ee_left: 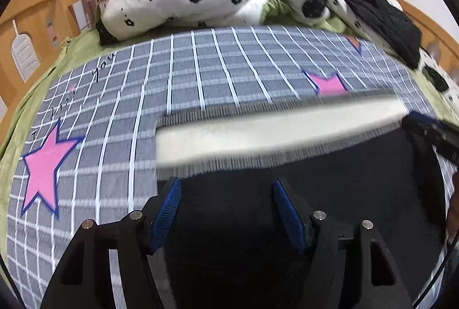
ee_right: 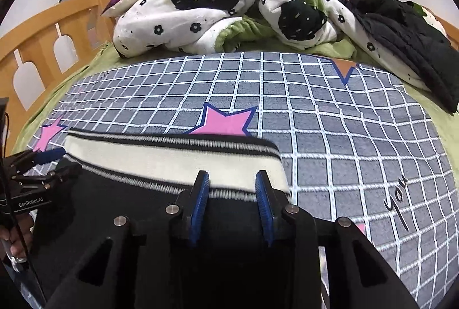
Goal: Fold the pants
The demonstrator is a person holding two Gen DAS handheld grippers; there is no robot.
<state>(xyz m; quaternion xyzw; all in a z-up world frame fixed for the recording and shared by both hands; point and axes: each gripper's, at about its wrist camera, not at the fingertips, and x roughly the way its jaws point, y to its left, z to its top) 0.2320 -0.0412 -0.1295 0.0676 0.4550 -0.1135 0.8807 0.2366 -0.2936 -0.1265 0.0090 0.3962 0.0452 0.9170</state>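
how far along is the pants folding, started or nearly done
Early. Done: the black pants lie on the grey checked blanket, cream waistband away from the camera. In hand: nothing is gripped; the left gripper and the right gripper both hover open over the fabric near the waistband. Left: no fold shows in view, so seemingly all of the folding remains.

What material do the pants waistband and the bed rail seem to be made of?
Waistband: likely knit elastic, matte cream, with ribbed black-and-white stitched edges. Pants: dark, matte fabric; the weave is unclear. Bed rail: looks like wood with a smooth orange-yellow finish and cut-out openings.
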